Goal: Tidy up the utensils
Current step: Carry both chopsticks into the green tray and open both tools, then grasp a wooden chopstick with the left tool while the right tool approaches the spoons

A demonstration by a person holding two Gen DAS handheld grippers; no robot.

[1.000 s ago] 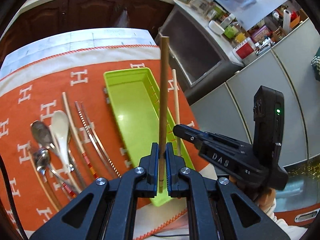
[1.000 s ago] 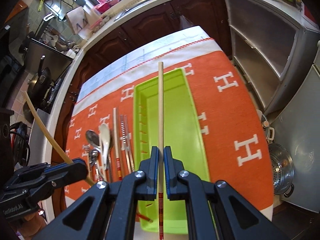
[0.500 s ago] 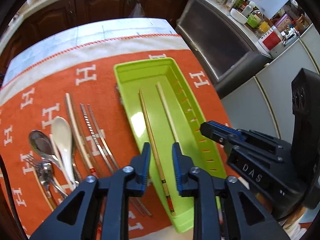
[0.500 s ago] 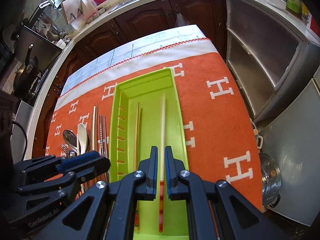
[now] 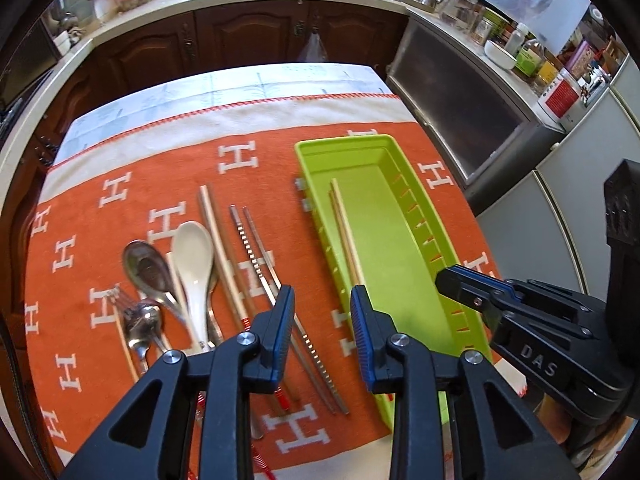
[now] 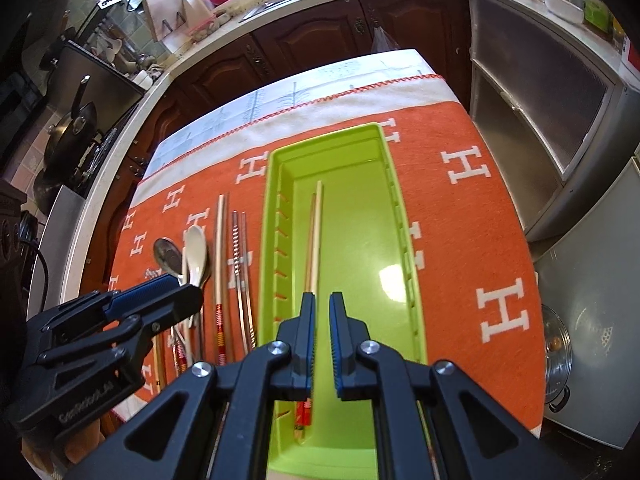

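A lime-green tray (image 5: 384, 152) (image 6: 328, 136) lies lengthwise on the orange cloth. Two wooden chopsticks (image 5: 344, 232) (image 6: 314, 240) rest side by side in it near its left wall. My left gripper (image 5: 322, 312) hangs open over the cloth just left of the tray, with nothing between its fingers. Left of it lie metal chopsticks (image 5: 256, 248), a wooden pair with red ends (image 5: 218, 248), a white spoon (image 5: 194, 256), a metal spoon (image 5: 146, 268) and a fork (image 5: 140, 320). My right gripper (image 6: 323, 312) hovers over the tray's near end, jaws almost together and holding nothing.
The orange H-patterned cloth (image 6: 480, 208) covers the table, with a white border at the far end. Dark wooden cabinets (image 5: 248, 36) stand beyond the table. A metal cabinet (image 5: 460, 92) is close on the right, and a pot lid (image 6: 560, 360) sits low beside the table's right edge.
A second ago each gripper held a wooden chopstick upright over the tray. Both chopsticks now lie in the tray. The left jaws have spread and that gripper has shifted left, over the cloth.
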